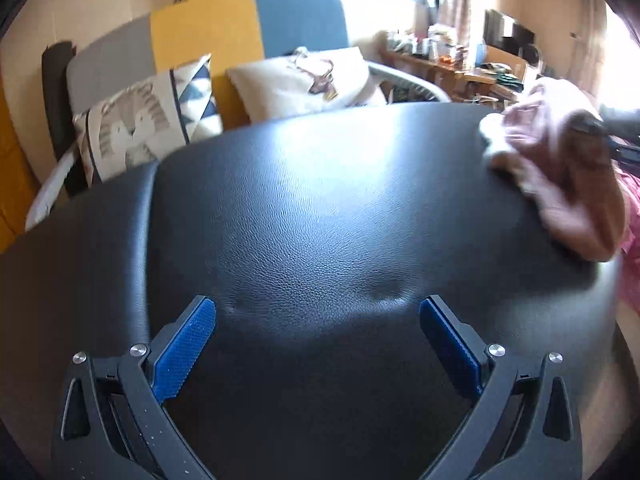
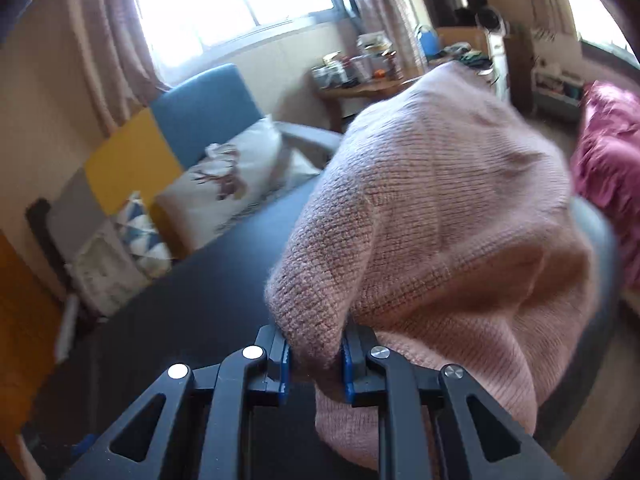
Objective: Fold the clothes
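Note:
A pink knitted sweater (image 2: pixel 440 216) hangs bunched in front of the right wrist camera, with my right gripper (image 2: pixel 315 356) shut on a fold of its near edge. In the left wrist view the same sweater (image 1: pixel 560 168) shows blurred at the right end of the black leather table (image 1: pixel 304 208), with the right gripper's dark tip against it. My left gripper (image 1: pixel 318 320) stands open low over the table's near part, its blue pads (image 1: pixel 184 348) wide apart and nothing between them.
Behind the table stands a sofa with grey, yellow and blue panels (image 1: pixel 208 32) and patterned cushions (image 1: pixel 144 116). A cluttered wooden desk (image 1: pixel 452 64) is at the back right under a bright window. A magenta cloth (image 2: pixel 608 160) lies to the right.

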### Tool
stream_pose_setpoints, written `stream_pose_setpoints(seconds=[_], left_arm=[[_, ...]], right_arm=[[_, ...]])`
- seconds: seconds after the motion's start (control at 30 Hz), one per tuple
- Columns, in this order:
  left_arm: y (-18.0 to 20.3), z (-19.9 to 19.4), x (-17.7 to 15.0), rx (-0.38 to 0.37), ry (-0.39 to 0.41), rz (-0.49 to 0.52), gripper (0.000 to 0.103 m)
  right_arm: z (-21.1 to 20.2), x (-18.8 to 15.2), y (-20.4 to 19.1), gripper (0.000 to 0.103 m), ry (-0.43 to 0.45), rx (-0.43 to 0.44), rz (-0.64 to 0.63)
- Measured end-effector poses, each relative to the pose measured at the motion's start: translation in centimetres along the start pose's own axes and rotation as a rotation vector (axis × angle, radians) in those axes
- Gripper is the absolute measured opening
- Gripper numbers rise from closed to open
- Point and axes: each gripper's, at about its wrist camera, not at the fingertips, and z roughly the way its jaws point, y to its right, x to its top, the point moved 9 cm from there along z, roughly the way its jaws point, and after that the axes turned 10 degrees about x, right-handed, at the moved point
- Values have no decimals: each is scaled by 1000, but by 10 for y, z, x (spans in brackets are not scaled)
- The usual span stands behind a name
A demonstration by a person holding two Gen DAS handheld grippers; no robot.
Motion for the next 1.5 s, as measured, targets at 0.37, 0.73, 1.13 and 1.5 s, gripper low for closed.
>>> stream_pose_setpoints(seconds=[0.37, 0.73, 1.13, 1.5], left_arm=[[-39, -60, 17, -40, 85, 4, 103], [16, -78, 31, -155, 166, 148, 103], [93, -83, 70, -93, 281, 371, 103], [94, -23, 62, -221, 59, 164, 84]], right_arm=[[16, -82, -162, 18, -146, 570, 134], [9, -149, -208, 31, -221, 600, -27], [-90, -38, -19, 36, 231, 200, 172], [-62, -81, 56, 38, 92, 96, 256]])
